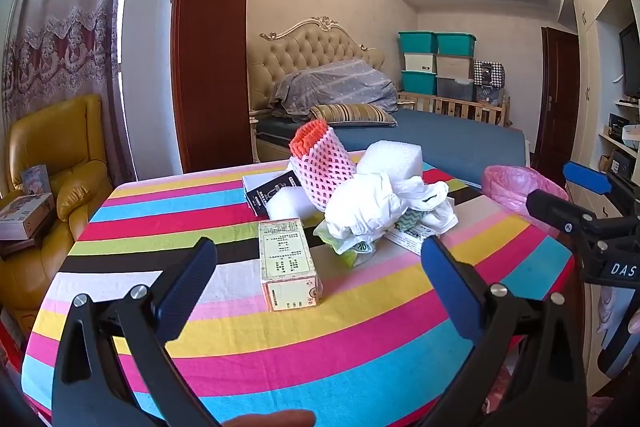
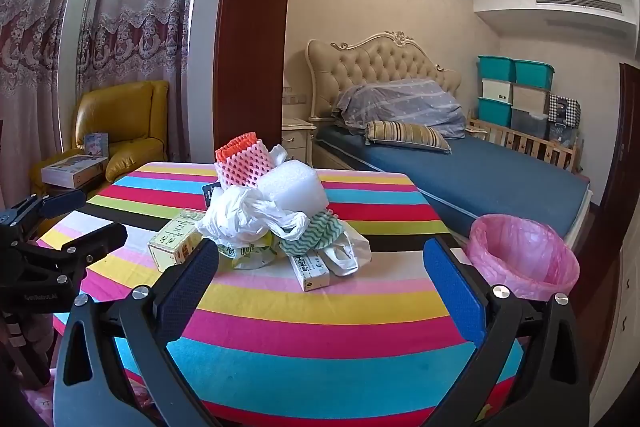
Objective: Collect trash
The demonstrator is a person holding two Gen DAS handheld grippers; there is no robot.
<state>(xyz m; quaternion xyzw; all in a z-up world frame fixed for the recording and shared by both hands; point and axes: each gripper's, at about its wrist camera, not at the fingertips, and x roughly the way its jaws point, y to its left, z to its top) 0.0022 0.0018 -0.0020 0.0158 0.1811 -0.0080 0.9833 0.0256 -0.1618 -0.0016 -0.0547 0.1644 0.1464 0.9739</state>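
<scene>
A heap of trash lies mid-table on the striped cloth: a crumpled white plastic bag, white foam block, pink foam net sleeve, a cream carton, a small white box and a black box. A bin with a pink liner stands off the table's right edge. My left gripper is open, short of the cream carton. My right gripper is open, before the heap, holding nothing.
A yellow armchair with boxes stands left of the table. A bed lies behind, with stacked storage bins at the far wall. A dark wooden post rises behind the table.
</scene>
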